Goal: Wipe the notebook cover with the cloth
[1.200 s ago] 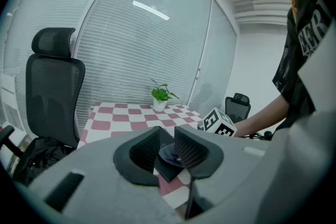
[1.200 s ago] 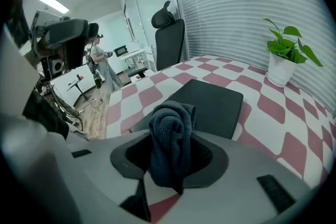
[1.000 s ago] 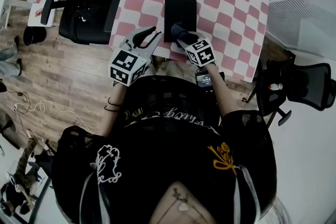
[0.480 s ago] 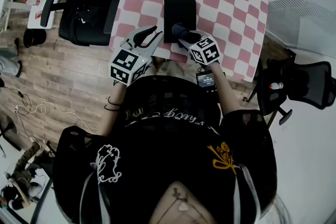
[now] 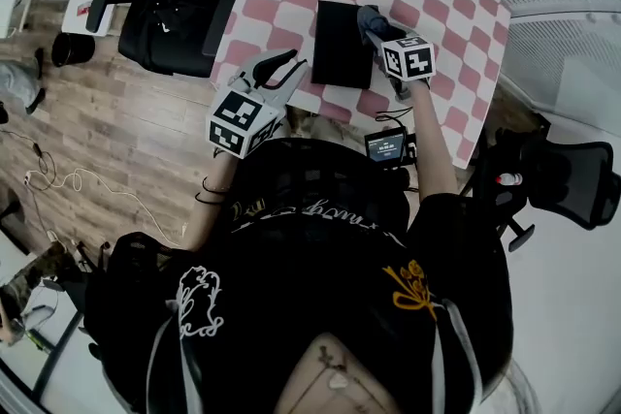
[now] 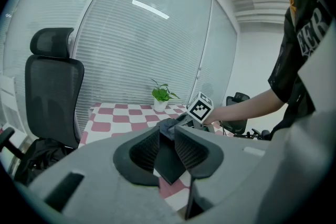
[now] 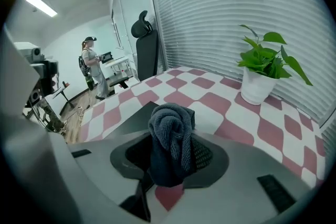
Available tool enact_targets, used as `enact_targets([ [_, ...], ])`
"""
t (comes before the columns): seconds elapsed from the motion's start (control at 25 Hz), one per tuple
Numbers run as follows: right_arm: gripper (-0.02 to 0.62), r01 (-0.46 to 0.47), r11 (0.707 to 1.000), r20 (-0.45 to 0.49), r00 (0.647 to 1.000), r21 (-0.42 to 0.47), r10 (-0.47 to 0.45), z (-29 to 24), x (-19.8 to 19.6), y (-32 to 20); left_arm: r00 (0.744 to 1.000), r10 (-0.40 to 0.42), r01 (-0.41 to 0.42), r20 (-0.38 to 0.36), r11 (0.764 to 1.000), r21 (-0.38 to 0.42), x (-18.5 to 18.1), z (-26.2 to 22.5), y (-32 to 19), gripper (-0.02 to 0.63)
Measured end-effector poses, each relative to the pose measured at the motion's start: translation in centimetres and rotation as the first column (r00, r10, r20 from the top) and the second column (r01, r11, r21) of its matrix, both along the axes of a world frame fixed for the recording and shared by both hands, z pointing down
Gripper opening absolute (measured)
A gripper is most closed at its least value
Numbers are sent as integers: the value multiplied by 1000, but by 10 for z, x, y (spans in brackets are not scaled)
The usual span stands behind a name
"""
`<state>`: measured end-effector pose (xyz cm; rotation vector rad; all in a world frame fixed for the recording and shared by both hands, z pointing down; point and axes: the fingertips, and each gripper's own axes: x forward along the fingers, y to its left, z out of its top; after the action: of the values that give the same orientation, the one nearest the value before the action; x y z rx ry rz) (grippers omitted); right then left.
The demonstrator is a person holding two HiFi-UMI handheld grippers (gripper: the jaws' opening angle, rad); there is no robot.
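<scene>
Grey cloth (image 7: 170,131) clamped in the right tool (image 5: 369,22) sits at the notebook's (image 5: 340,48) far right corner; left tool (image 5: 291,61) gapes empty.

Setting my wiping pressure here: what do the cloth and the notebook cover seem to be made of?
Cloth: soft dark grey-blue textile, probably terry or microfibre; a ribbed, fuzzy nap shows and it bunches in thick folds.
Notebook: cover is black, flat and matte, with hardly any glare; maybe faux leather, plastic or coated card, the views don't settle which.
</scene>
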<state>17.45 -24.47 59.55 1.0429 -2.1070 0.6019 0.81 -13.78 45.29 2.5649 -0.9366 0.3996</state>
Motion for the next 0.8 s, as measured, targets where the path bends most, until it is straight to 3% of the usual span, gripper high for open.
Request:
enact_targets([
  [0.24,133,-15,999,-47,999,-41,13,24,10,-31,999,-42,42,17,999,-7,-11,0,-4,83],
  [0.44,133,-49,998,44,998,-46,51,26,8,-29,998,-66,66,20,998,-17,-16,1,-4,83],
  [0.8,133,-33,997,94,995,-69,40,25,6,2,1000,-10,11,19,1000,-15,-4,2,0,83],
])
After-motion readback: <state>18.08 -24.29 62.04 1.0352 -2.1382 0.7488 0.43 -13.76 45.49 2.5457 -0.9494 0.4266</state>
